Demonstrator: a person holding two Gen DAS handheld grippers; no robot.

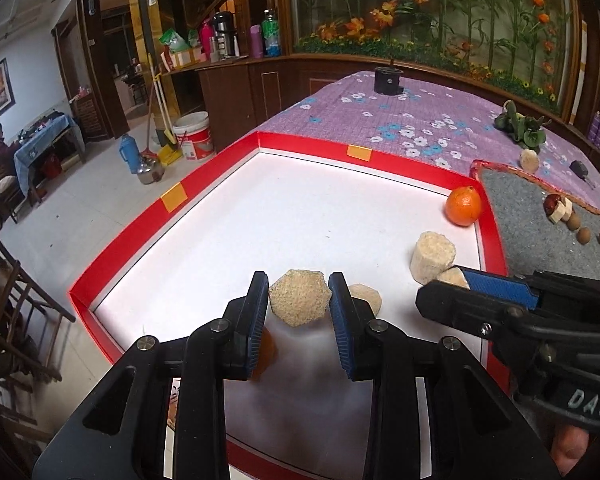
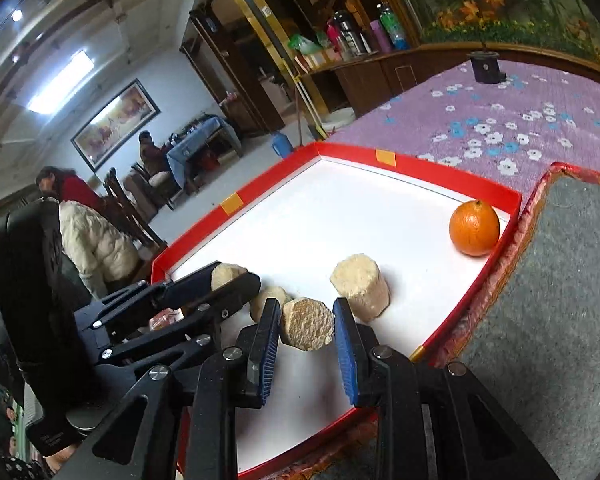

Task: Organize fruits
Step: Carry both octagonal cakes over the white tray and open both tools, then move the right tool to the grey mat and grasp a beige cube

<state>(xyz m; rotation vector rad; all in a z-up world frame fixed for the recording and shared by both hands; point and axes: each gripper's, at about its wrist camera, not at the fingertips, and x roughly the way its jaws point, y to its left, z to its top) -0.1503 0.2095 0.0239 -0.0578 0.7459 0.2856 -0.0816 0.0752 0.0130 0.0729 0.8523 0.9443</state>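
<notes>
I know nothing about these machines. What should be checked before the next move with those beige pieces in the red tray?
1. Left tongs grip the beige chunk: ok, pads meet both sides.
2. Right tongs grip the second chunk: ok.
3. The two tongs are apart: ok, close but not touching.
4. Open white floor in the tray: ok, a wide area near the far rim.
5. Orange out of the way: ok, in the far right corner.
6. Held chunks lifted off the floor: cannot tell.
</notes>
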